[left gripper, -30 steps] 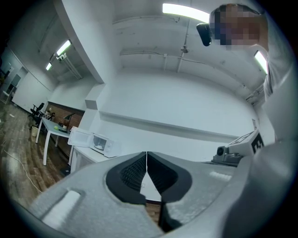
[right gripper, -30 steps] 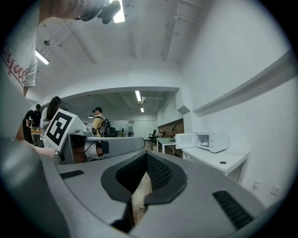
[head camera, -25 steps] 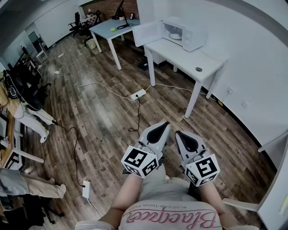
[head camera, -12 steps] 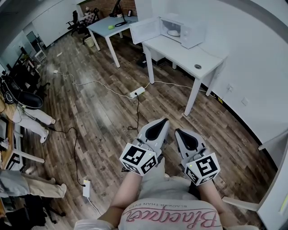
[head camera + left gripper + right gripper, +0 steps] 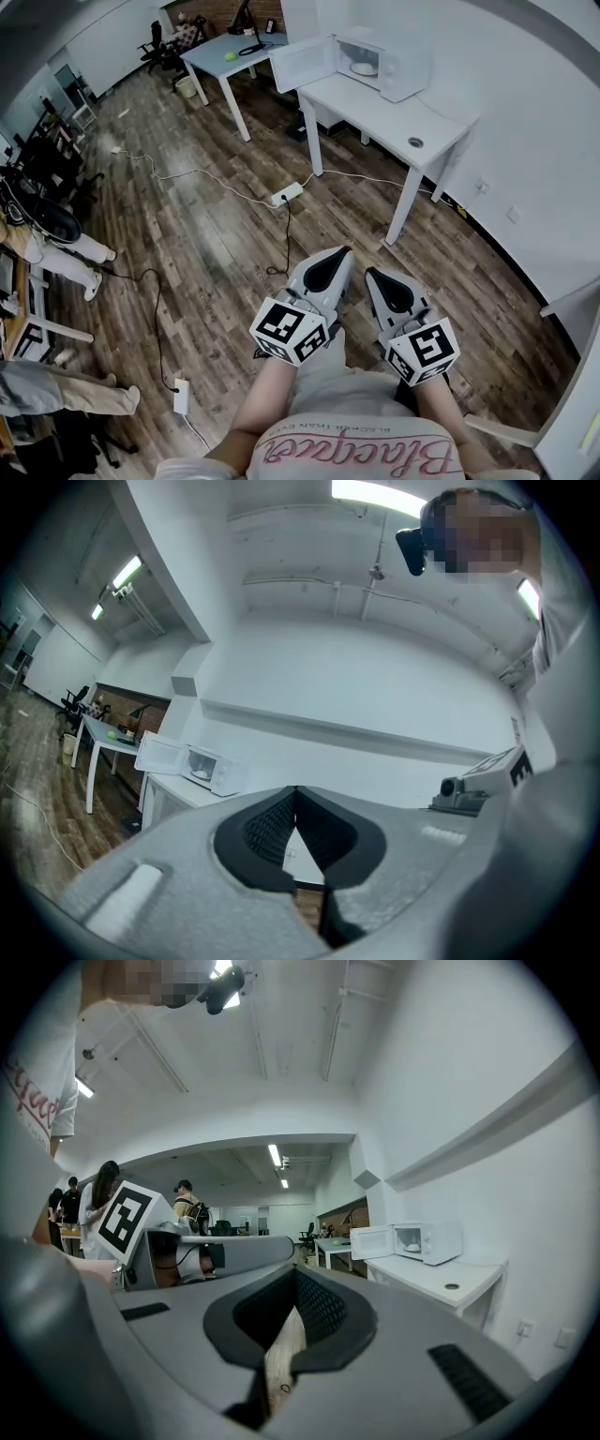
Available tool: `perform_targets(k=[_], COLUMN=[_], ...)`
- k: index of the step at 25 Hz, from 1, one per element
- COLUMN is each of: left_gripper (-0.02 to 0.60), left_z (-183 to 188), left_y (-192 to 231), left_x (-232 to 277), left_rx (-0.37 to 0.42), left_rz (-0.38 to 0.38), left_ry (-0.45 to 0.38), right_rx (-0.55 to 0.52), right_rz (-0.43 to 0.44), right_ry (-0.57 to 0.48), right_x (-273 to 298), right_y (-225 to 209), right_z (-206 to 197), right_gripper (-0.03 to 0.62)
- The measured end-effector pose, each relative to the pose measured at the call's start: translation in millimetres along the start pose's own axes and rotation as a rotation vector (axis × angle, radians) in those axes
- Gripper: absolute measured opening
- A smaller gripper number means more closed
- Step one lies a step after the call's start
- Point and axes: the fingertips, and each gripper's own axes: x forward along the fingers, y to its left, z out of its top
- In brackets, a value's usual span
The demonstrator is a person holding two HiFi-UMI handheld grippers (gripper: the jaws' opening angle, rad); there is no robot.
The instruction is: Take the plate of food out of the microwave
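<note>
Both my grippers ride close in front of my waist, side by side. My left gripper [image 5: 339,257] has its fingers pressed together on nothing, and my right gripper [image 5: 373,277] is closed and empty too. The plate of food [image 5: 363,68] sits inside the microwave [image 5: 386,66] at the far end of the white table [image 5: 375,117], well ahead of my fingertips and a little to the right, across the wood floor [image 5: 216,234]. The microwave door [image 5: 302,64] hangs open on the left of the cavity, so I judge my right gripper has the straighter line in, though neither is near yet.
</note>
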Motion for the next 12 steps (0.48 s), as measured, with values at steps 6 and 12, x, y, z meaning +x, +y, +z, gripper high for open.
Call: perform_targets(k=[6, 12], left_gripper=[0.008, 0.008], left_z=[0.8, 1.8], left_y=[14.1, 35.8], left_x=[20.2, 39.3], left_rx=[-0.002, 0.0], left_rz=[-0.005, -0.01], left_ry=[0.005, 0.009], right_rx=[0.004, -0.001], right_rz=[-0.008, -0.026], right_ry=[0.007, 0.004], right_x=[16.0, 38.6], right_y=[-18.8, -37.9], right_z=[0.3, 2.4], right_gripper=[0.006, 0.006])
